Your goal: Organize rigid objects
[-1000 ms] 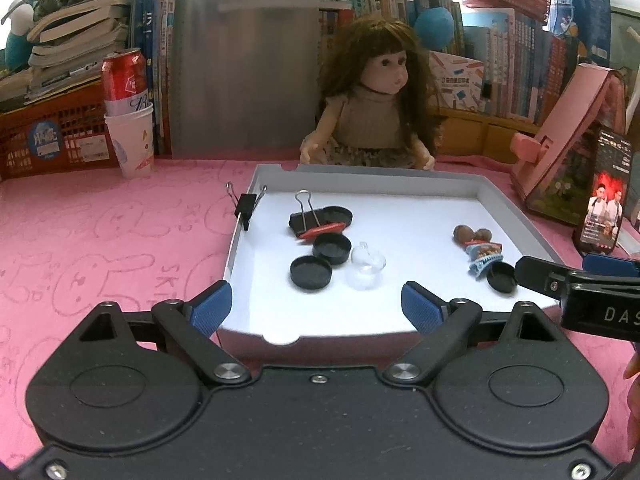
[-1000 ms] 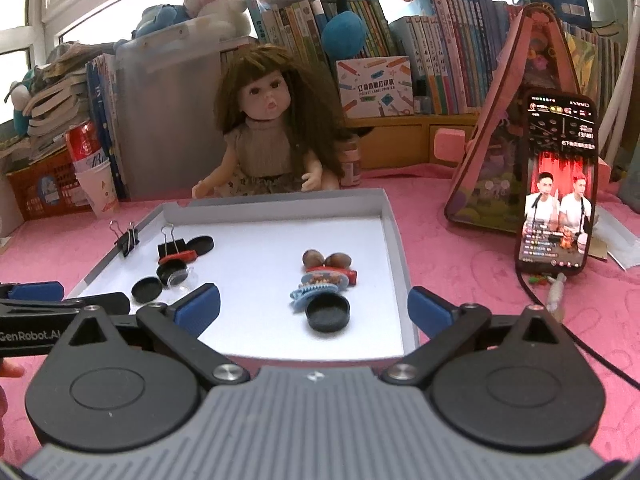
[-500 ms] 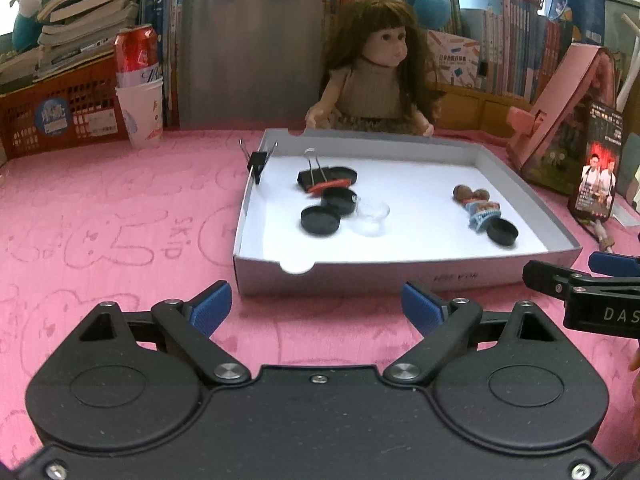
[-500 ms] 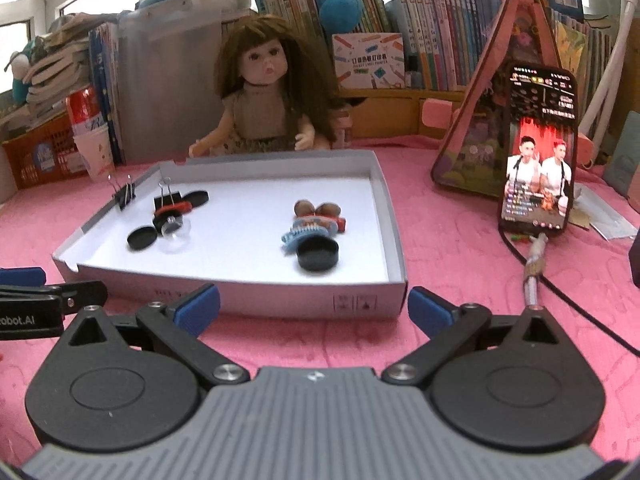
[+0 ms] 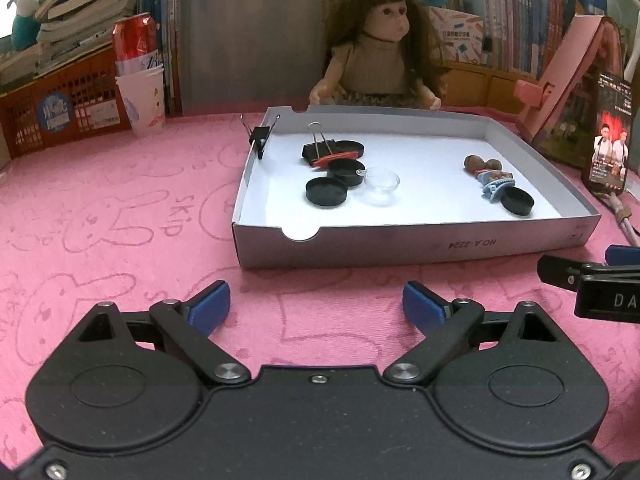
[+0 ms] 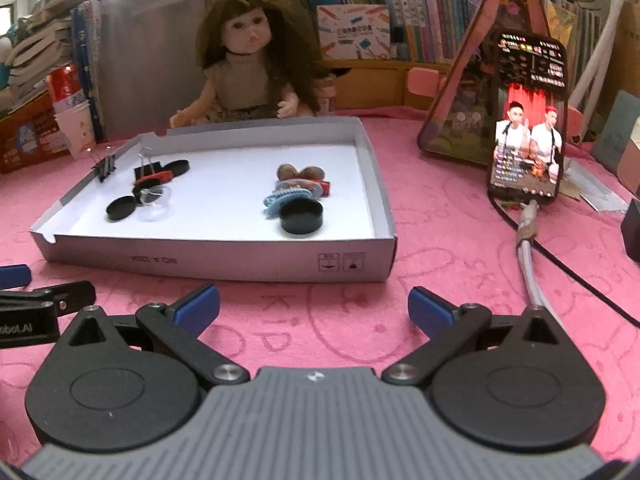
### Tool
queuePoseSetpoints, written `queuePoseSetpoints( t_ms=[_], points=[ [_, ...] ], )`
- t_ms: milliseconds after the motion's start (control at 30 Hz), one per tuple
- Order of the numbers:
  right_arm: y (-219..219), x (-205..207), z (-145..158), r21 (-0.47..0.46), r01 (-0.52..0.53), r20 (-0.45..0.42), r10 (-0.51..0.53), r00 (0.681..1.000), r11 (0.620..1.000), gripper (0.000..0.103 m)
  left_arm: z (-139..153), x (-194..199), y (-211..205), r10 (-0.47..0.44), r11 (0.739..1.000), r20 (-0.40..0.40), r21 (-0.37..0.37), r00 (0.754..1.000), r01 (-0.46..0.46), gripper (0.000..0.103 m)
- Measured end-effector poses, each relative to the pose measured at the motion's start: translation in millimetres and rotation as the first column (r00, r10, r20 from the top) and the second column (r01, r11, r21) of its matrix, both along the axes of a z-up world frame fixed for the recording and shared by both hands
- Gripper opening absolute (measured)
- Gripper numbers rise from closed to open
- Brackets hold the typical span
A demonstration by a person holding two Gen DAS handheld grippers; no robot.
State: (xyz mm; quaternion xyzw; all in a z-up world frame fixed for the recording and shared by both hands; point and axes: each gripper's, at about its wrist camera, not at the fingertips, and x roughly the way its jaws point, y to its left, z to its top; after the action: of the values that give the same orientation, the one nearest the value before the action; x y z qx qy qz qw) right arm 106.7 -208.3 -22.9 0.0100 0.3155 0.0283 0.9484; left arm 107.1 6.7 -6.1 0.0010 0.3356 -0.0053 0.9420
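Counter [image 5: 120, 248] covered by a pink cloth with rabbit outlines. A shallow white cardboard tray [image 5: 400, 246] lies at its centre. Behind the tray sits a doll [image 5: 380, 60]; to the tray's left stands a paper cup [image 5: 142, 100] holding a red can [image 5: 134, 42]; right of the tray, a phone [image 6: 528, 120] stands propped against a pink stand [image 6: 452, 120].

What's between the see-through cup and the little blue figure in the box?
Nothing: only bare white floor of the box lies between the clear cup and the blue figurine. The left wrist view shows it best.
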Motion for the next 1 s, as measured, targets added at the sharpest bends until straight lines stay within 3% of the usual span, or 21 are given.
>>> queuePoseSetpoints(
  t_ms=[400,1000],
  points=[
    [3.3,4.2,-3.5,-0.025,0.006,-0.031,-0.007,1.0,1.0,0.103,-1.8,4.0,1.7,0.008,1.0,-0.009,-0.005,1.0,-0.008,0.102],
    [7.1,5.0,-4.2,-0.052,0.003,-0.039,-0.005,0.999,0.999,0.103,-3.1,4.6,1.5,0.01,1.0,-0.01,-0.006,1.0,-0.01,0.103]
  ],
)
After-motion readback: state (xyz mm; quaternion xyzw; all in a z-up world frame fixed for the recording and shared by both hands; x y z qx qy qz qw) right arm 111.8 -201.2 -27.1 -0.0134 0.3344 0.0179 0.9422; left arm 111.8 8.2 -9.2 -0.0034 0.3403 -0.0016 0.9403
